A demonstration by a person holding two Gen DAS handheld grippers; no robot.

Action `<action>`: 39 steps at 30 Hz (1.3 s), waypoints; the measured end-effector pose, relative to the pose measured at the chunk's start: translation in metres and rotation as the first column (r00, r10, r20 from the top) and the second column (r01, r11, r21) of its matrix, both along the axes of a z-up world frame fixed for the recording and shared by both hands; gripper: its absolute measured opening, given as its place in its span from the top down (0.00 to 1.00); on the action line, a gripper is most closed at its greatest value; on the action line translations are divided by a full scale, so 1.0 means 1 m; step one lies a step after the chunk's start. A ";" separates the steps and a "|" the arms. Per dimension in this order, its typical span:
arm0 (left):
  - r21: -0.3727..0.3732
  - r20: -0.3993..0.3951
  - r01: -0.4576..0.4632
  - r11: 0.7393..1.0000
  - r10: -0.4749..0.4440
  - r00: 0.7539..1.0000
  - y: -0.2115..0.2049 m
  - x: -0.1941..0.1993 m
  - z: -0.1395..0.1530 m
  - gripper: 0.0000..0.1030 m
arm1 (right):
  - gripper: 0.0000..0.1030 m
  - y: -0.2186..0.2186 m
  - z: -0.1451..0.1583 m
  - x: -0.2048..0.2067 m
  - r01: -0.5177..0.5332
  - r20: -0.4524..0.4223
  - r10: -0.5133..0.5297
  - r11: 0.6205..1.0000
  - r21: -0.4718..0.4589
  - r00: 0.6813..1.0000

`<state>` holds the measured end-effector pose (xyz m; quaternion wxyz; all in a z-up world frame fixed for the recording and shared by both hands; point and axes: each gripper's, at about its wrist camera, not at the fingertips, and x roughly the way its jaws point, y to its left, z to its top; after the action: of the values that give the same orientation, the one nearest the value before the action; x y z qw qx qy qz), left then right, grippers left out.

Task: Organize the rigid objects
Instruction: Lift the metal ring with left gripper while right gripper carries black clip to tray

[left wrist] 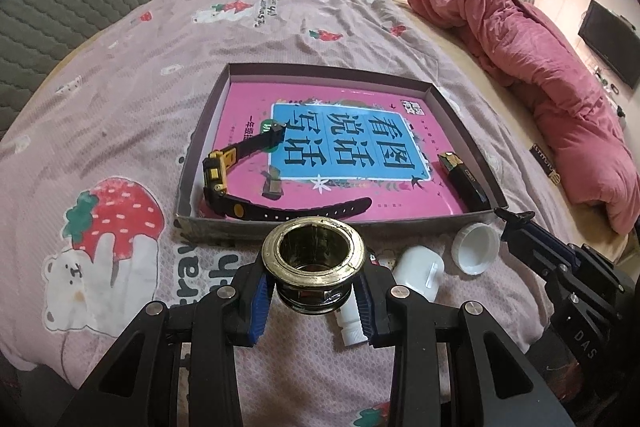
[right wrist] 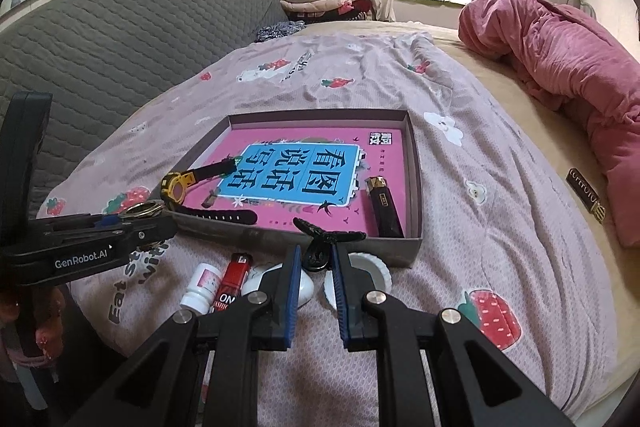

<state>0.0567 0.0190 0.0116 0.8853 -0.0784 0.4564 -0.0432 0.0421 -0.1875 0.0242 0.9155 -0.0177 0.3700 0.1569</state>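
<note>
Left gripper (left wrist: 314, 291) clamped on brass ring (left wrist: 314, 253); right gripper (right wrist: 316, 263) pinching black hair clip (right wrist: 328, 241); shallow box (left wrist: 460, 103) ahead, white cap (left wrist: 476, 247) beside.

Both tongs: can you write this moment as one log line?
left tongs: shut on brass ring | right tongs: shut on black hair clip | tray: watch, lighter inside

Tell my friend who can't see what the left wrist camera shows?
The left gripper holds a brass ring above a bed. Just beyond is a shallow box holding a pink book, a watch and a dark lighter.
</note>
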 end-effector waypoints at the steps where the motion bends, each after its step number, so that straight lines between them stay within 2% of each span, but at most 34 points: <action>1: 0.003 0.004 0.000 1.000 0.000 1.000 0.000 0.000 0.001 0.64 | 0.84 0.000 0.001 0.001 0.000 0.002 0.000 1.000 0.002 1.000; 24: 0.019 0.029 -0.023 1.000 0.022 0.999 0.002 0.011 0.012 0.64 | 0.84 0.004 0.010 0.014 0.004 0.033 -0.005 1.000 0.012 0.999; 39: 0.003 0.035 -0.055 0.998 0.055 0.998 0.012 0.037 0.014 0.64 | 0.84 0.008 0.013 0.037 0.015 0.041 -0.015 1.000 0.013 0.999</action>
<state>0.0942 0.0310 0.0251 0.8942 -0.0883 0.4385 -0.0191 0.0795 -0.1799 0.0371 0.9242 -0.0123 0.3501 0.1520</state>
